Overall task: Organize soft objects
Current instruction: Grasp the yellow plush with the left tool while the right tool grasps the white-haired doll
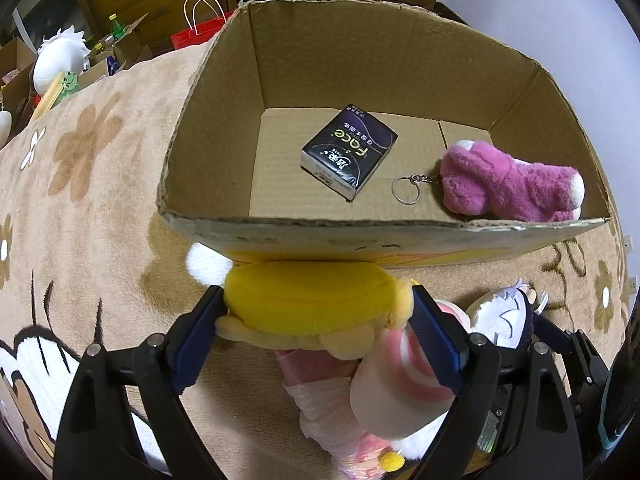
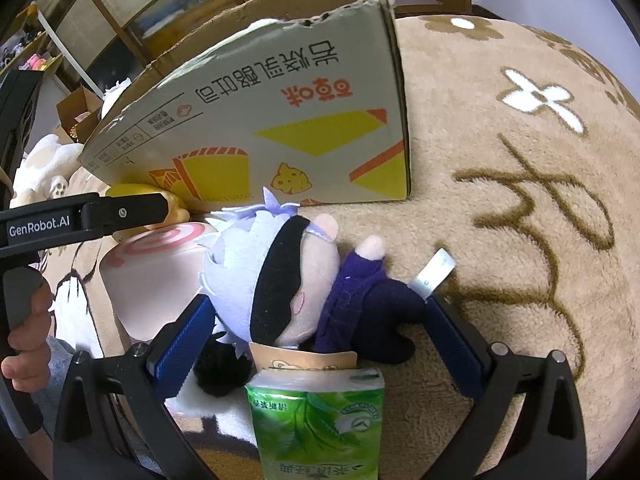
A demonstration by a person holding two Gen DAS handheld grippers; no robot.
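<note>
My left gripper [image 1: 316, 312] is shut on a yellow plush [image 1: 308, 300] and holds it against the near wall of an open cardboard box [image 1: 360, 232]. Inside the box lie a black tissue pack [image 1: 348, 148] and a pink plush keychain [image 1: 508, 180]. A pink-and-white striped plush [image 1: 396, 384] hangs under the yellow one. My right gripper [image 2: 320, 320] is open around a white-haired doll [image 2: 288, 280] with a black blindfold and dark purple clothes, lying on the blanket. A green tissue pack [image 2: 320, 420] lies between the gripper's arms. The box [image 2: 280, 120] stands just behind the doll.
A beige flower-patterned blanket [image 1: 80, 200] covers the surface. Beyond its far left edge are a white plush [image 1: 56, 60], a red bag [image 1: 196, 32] and open cartons. The left gripper's arm [image 2: 80, 216] crosses the right wrist view at left. Wooden furniture stands behind.
</note>
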